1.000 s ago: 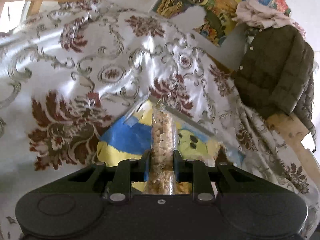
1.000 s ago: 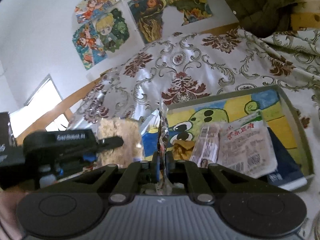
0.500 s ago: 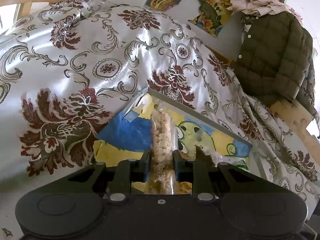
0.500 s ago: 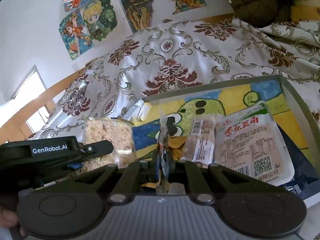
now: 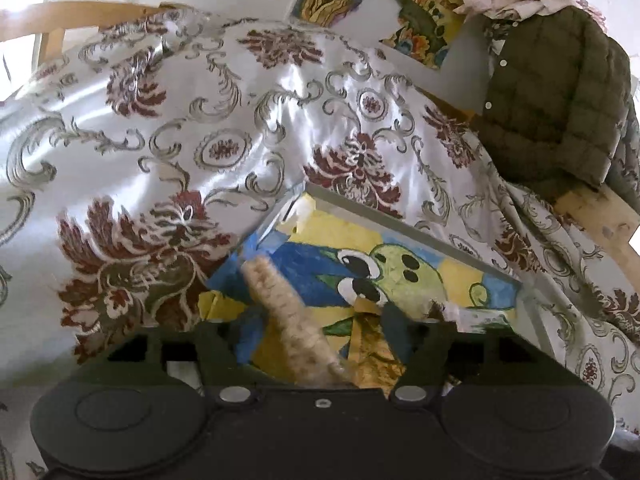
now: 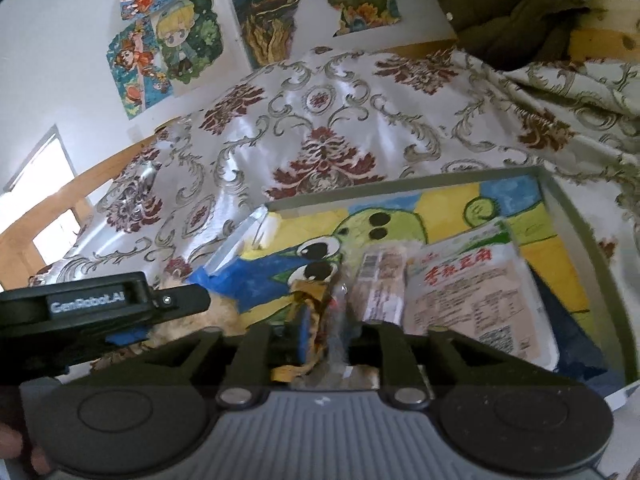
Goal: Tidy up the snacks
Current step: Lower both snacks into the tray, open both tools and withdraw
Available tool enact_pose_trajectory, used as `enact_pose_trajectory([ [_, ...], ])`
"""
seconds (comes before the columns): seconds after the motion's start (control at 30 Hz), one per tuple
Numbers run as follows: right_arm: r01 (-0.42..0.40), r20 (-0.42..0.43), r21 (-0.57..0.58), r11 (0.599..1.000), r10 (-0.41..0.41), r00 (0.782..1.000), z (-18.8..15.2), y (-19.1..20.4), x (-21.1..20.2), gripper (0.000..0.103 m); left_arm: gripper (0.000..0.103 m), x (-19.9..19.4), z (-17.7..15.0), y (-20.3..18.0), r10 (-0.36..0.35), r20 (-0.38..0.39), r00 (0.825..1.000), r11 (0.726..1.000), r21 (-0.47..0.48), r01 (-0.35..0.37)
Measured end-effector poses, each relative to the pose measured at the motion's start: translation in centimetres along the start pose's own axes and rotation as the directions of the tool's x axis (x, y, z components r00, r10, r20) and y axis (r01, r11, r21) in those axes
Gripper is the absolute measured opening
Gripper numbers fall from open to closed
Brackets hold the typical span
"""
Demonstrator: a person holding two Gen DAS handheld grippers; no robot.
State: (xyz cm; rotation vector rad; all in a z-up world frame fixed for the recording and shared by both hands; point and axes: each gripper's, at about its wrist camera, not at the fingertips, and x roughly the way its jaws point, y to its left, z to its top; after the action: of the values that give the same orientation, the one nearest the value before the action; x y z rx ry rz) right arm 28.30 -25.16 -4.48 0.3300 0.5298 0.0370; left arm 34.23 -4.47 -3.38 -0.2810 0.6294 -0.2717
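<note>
Both tools' jaws have just been opening: the left tool [image 5: 316, 332] releases the light, crushable puffed-snack bag [image 5: 286, 316], leaning loose between them; the right tool [image 6: 326, 334] frees its crinkly packet [image 6: 340, 320]. Pinch their sealed edges.

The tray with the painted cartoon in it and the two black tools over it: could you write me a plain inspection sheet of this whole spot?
Surface: glossy floral cloth spread under everything.
Job's things: grey-rimmed tray lined with a green cartoon painting; clear bag of pale puffed snacks tilted between the left jaws; crinkly clear packet between the right jaws; pink-labelled flat packet and a slim wrapped snack lying in the tray.
Clutter: nothing seen.
Grippers: left gripper jaws have just been opening, clear of the bag; right gripper jaws have just been opening, packet loose between them.
Cables: nothing seen.
Surroundings: olive quilted jacket, cartoon posters on the wall.
</note>
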Motion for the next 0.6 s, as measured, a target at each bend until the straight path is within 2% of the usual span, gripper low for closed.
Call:
enact_pose_trajectory([
  [0.07,0.005,0.018,0.002,1.000,-0.005,1.000,0.3,-0.2,-0.5,0.047,0.079,-0.5,0.2,-0.4,-0.002,0.015,1.000,1.000,0.018,0.001],
  [0.17,0.031,0.047,-0.011,0.999,-0.030,0.998,0.8,-0.3,-1.3,0.059,0.089,-1.5,0.5,-0.9,0.001,0.050,0.999,0.999,0.036,-0.002],
  [0.3,0.069,0.100,-0.031,0.997,-0.065,0.993,1.7,-0.4,-3.0,0.074,0.095,-3.1,0.7,-1.7,0.007,0.096,0.995,0.998,0.069,-0.014],
  [0.37,0.083,0.133,-0.035,0.996,-0.078,0.988,2.2,-0.6,-4.2,0.085,0.102,-4.0,0.8,-2.2,0.019,0.124,0.992,0.995,0.091,-0.031],
  [0.57,0.104,0.218,-0.033,0.994,-0.094,0.971,3.1,-1.2,-8.2,0.103,0.102,-7.1,0.6,-3.1,0.056,0.172,0.984,0.988,0.131,-0.079],
  [0.6,0.100,0.228,-0.034,0.994,-0.090,0.969,3.2,-1.3,-8.9,0.103,0.102,-7.8,0.5,-3.2,0.059,0.182,0.981,0.987,0.134,-0.085],
])
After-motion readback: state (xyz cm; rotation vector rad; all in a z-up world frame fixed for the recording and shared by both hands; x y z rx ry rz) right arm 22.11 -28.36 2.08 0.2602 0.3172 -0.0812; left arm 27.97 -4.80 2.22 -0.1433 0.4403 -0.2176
